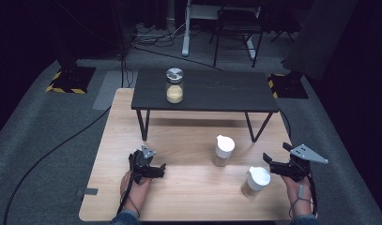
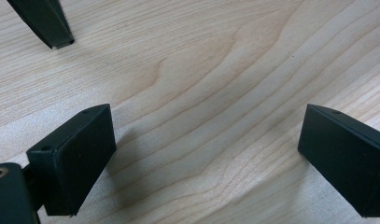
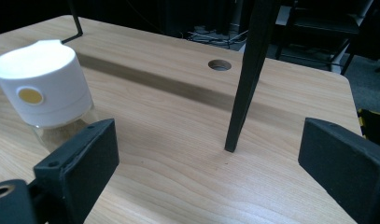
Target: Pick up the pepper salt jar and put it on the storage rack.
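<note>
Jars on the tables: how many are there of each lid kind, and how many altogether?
White-lidded jars: 2, one in the middle of the wooden table, one nearer the right gripper
Metal-lidded jar: 1, on the small black table
Total: 3 jars

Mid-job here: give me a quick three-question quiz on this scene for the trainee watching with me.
1. True or false: the right gripper is clamped on the nearer white-capped jar.
2. How many white-capped jars stand on the wooden table?
3. Where is the metal-lidded jar: A) on the wooden table, B) on the black raised shelf, C) between the left gripper jaws?

Key:
1. False. Its jaws stand wide apart, with nothing between them.
2. Two: the nearer one and the farther white-capped jar.
3. B. The left gripper is open over bare wood.
</note>
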A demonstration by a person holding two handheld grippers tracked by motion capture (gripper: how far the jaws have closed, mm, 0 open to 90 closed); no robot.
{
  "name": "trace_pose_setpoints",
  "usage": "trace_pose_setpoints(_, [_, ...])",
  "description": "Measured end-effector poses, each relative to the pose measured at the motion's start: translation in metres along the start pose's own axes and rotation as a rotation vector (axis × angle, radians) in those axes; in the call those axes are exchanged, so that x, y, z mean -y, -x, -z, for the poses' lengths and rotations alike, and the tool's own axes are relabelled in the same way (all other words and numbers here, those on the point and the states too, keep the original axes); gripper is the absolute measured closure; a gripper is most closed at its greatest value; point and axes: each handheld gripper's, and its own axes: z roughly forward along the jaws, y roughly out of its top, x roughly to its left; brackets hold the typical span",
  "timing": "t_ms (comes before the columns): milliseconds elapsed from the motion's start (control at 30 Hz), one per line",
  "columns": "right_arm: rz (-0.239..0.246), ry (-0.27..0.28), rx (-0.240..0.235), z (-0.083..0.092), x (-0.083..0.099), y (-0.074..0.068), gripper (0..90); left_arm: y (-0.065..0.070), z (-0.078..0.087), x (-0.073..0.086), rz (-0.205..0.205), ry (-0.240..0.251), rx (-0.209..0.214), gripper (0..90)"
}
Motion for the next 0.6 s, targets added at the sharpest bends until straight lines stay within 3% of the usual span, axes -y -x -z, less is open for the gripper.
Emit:
trace_pose_setpoints(167, [-0.011, 0.024, -0.002, 0.006, -0.006, -0.005, 5.0, 0.000, 0.000, 0.000, 0.000, 0.000, 0.000, 4.0])
trace_pose_setpoints(400, [0.015, 0.058, -0.003, 0.011, -0.019, -0.027, 5.0, 0.000, 0.000, 0.000, 0.000, 0.000, -0.001, 3.9])
trace_pose_setpoints(600, [0.001, 0.073, -0.015, 0.010, -0.032, -0.040, 5.0, 0.000, 0.000, 0.000, 0.000, -0.001, -0.001, 3.9])
